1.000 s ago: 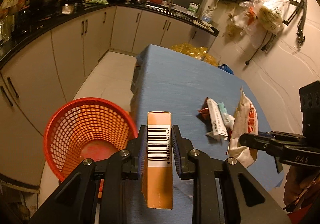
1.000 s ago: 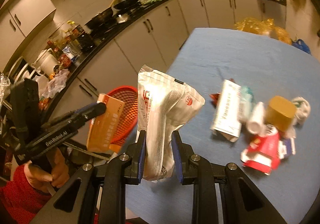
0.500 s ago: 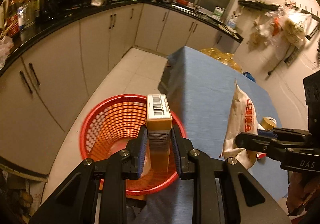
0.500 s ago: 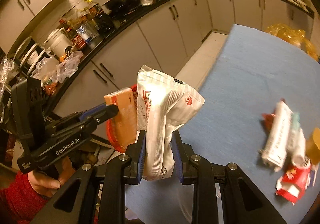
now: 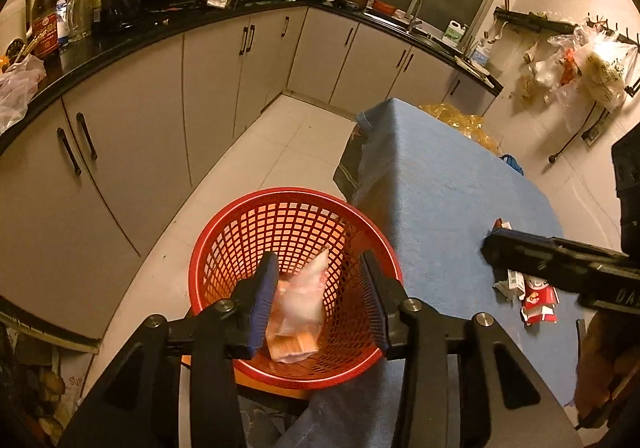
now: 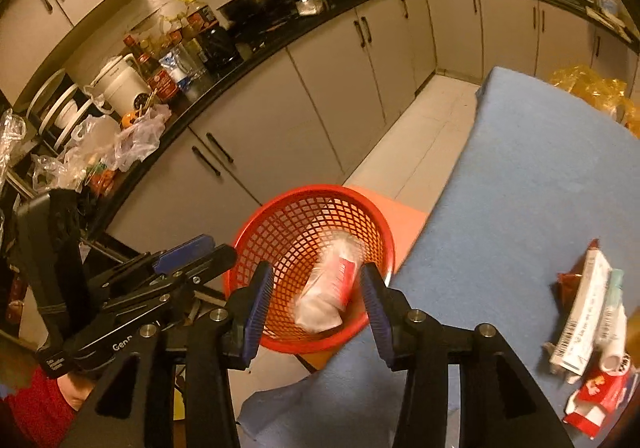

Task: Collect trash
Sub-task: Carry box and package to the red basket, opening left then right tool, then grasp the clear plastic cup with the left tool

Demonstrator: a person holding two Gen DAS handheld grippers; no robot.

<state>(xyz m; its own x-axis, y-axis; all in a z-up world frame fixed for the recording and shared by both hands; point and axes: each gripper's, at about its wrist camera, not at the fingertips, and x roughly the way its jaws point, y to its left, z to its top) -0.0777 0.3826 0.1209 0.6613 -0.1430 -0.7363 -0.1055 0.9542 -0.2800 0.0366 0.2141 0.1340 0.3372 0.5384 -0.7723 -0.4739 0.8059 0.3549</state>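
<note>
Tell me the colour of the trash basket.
Red basket, open mesh; clearest in the left wrist view.

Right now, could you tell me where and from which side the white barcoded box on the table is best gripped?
Grip the white barcoded box across its narrow width near the middle, coming from above. It lies flat and long on the blue tablecloth, with a tube close beside it.

An orange box (image 5: 289, 344) and a blurred white packet (image 5: 303, 296) lie inside the red mesh basket (image 5: 224, 248) beside the table.
</note>
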